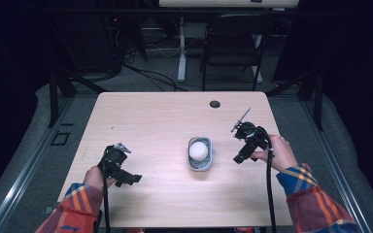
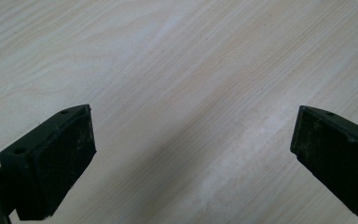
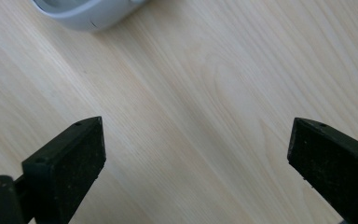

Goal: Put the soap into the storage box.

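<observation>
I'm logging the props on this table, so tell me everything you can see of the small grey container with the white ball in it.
The grey container is a small, rounded-rectangular tub that looks like smooth plastic, with a thick rim and a small tab on its right side. It stands upright and open-topped on the bare wooden table, near the middle and slightly right. A white ball, possibly an egg, sits inside and rises above the rim. Neither gripper touches it. A corner of its pale grey wall appears in the right gripper view.

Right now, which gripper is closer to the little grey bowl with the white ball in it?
The right gripper is closer, just to the right of the grey bowl. The left gripper sits farther off on the bowl's left. Both are open, holding nothing.
</observation>
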Action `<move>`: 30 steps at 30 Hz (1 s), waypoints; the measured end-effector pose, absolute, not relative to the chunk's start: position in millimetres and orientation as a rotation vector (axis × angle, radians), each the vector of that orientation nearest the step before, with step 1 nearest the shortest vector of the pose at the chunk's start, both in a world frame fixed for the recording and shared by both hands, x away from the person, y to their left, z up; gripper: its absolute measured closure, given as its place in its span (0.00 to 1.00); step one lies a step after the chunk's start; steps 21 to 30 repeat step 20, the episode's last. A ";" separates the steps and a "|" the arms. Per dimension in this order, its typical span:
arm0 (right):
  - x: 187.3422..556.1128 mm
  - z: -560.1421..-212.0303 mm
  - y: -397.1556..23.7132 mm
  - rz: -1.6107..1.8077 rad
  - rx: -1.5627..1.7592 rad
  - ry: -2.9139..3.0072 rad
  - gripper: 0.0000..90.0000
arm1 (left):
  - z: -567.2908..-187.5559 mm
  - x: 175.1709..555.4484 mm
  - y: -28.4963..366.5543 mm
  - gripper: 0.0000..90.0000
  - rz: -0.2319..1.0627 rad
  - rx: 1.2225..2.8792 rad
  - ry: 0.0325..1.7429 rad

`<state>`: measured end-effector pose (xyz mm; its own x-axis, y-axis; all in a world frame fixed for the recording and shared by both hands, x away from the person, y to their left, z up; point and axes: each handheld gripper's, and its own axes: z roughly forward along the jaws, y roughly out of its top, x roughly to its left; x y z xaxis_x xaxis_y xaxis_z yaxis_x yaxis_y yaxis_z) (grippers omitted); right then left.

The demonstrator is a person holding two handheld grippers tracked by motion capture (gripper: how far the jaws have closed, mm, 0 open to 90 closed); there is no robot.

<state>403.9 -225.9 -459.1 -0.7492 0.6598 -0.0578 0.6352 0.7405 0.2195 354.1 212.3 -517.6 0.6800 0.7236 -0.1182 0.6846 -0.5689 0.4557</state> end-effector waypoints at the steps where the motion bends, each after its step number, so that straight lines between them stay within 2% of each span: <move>1: 401.3 -463.8 -235.1 0.261 1.065 2.803 0.04 | -517.6 354.0 212.3 0.00 0.113 2.425 1.089; 12: 378.5 -497.3 -279.7 0.247 1.170 2.726 0.04 | -518.1 353.6 212.0 0.00 0.112 2.427 1.089; 20: 361.9 -520.3 -295.8 0.201 1.259 2.702 0.04 | -517.3 353.2 211.4 0.00 0.115 2.436 1.066; 30: 361.9 -520.3 -295.8 0.201 1.259 2.702 0.04 | -517.3 353.2 211.4 0.00 0.115 2.436 1.066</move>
